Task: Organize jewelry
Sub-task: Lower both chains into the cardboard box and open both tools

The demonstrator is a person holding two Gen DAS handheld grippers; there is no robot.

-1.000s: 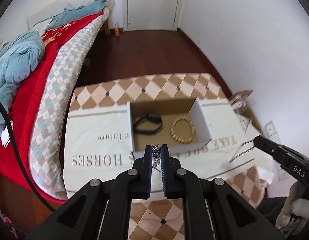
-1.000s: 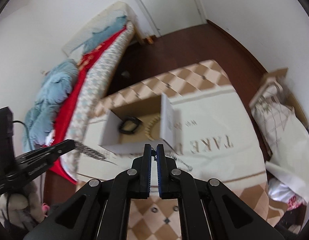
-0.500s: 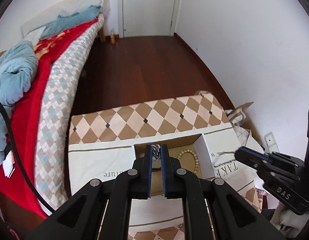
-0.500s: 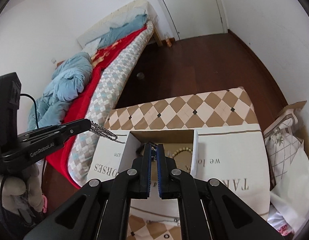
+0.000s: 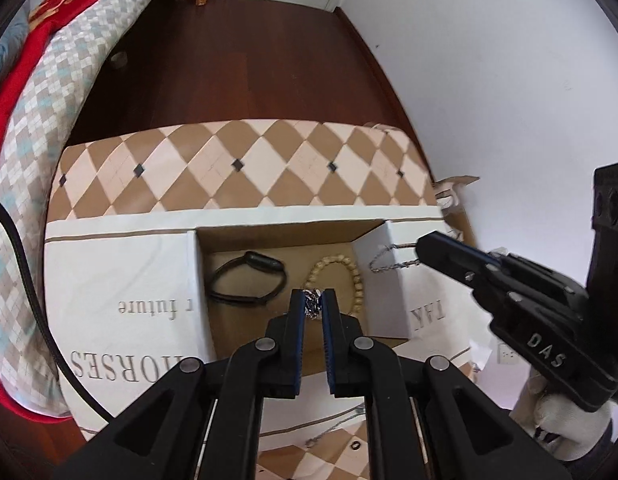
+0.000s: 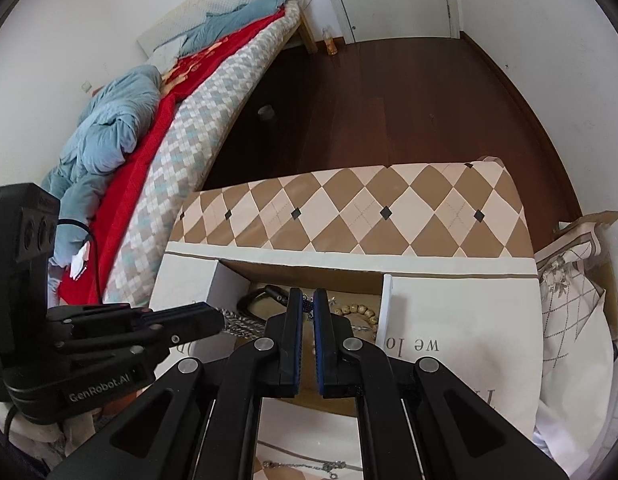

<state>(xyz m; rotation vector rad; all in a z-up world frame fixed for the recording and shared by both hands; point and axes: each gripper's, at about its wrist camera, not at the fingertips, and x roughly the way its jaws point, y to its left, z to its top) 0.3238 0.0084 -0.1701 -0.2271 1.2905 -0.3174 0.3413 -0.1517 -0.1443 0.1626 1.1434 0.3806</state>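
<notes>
An open cardboard box (image 5: 383, 280) sits on a cloth-covered table and holds a black wristband (image 5: 249, 280) and a wooden bead bracelet (image 5: 337, 276). My left gripper (image 5: 312, 305) is shut on one end of a silver chain (image 5: 312, 306), over the box. My right gripper (image 6: 308, 305) is shut on the chain's other end (image 6: 307, 303), also above the box. In the left wrist view the right gripper (image 5: 425, 249) holds a chain loop (image 5: 389, 258) by the box's right wall. In the right wrist view the chain (image 6: 237, 322) hangs from the left gripper (image 6: 217, 320).
Another thin chain (image 6: 305, 466) lies on the cloth near the table's front edge. A bed with a red cover (image 6: 157, 136) stands left of the table. A white wall and a patterned bag (image 6: 569, 300) are on the right. Dark wood floor lies beyond.
Both grippers have come down and closer over the box, with the chain still held between them. The box now fills more of both views.
</notes>
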